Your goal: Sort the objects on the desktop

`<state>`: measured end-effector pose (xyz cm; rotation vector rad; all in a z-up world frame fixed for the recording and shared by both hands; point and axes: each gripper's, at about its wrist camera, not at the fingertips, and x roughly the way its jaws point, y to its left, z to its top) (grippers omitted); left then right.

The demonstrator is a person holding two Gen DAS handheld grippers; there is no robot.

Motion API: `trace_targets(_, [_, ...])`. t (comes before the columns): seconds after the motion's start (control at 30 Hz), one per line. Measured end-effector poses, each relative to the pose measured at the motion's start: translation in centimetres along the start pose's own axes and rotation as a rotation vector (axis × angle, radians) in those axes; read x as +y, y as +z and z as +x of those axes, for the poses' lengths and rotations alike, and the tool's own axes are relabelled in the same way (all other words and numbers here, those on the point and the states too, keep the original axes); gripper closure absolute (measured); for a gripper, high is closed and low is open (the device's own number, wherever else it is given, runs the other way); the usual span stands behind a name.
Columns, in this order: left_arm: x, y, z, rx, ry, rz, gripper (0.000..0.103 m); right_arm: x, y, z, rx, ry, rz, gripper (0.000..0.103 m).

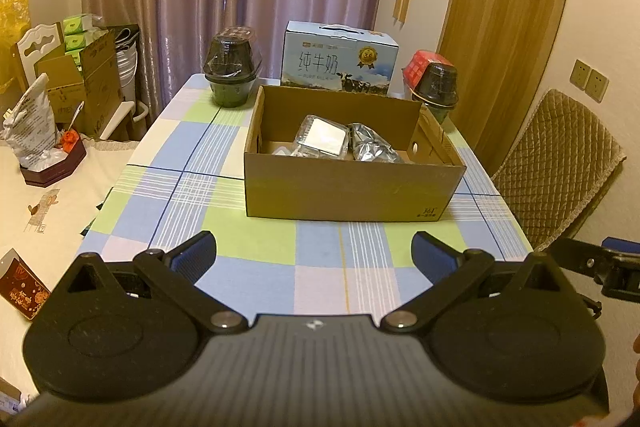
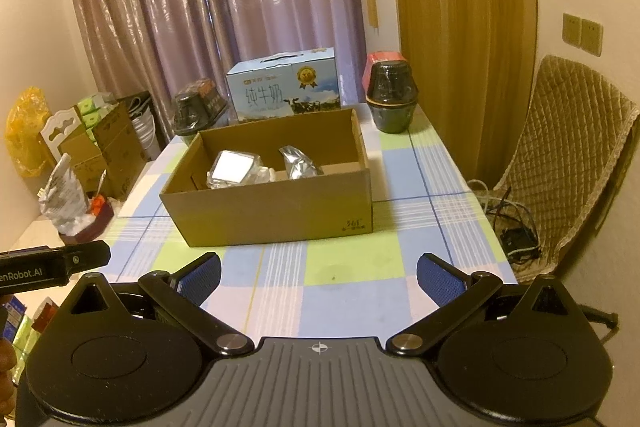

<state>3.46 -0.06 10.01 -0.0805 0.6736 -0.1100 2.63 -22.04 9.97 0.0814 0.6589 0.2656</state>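
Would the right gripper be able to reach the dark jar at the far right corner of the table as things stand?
Probably yes. The right gripper is open and empty, and the dark jar stands beside the cardboard box, with bare tablecloth running along the box's right side up to it.

Left tool (image 1: 314, 255) jaws spread wide, empty, right tool (image 2: 319, 273) likewise, side by side

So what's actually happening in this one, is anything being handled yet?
Nothing is held right now. Both the left gripper and the right gripper hover over the checked tablecloth with jaws wide open and empty. Ahead sits an open cardboard box already holding two silver foil packets. Two dark lidded cups and a milk carton stand behind it, outside the box.
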Motion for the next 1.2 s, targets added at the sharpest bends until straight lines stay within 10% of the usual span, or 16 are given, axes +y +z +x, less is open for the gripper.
trace_targets(1.2, [0.12,-0.63,-0.09,-0.023,-0.006,0.002,0.001,0.41,0.04,-0.02,-0.004,-0.002,-0.007,0.002])
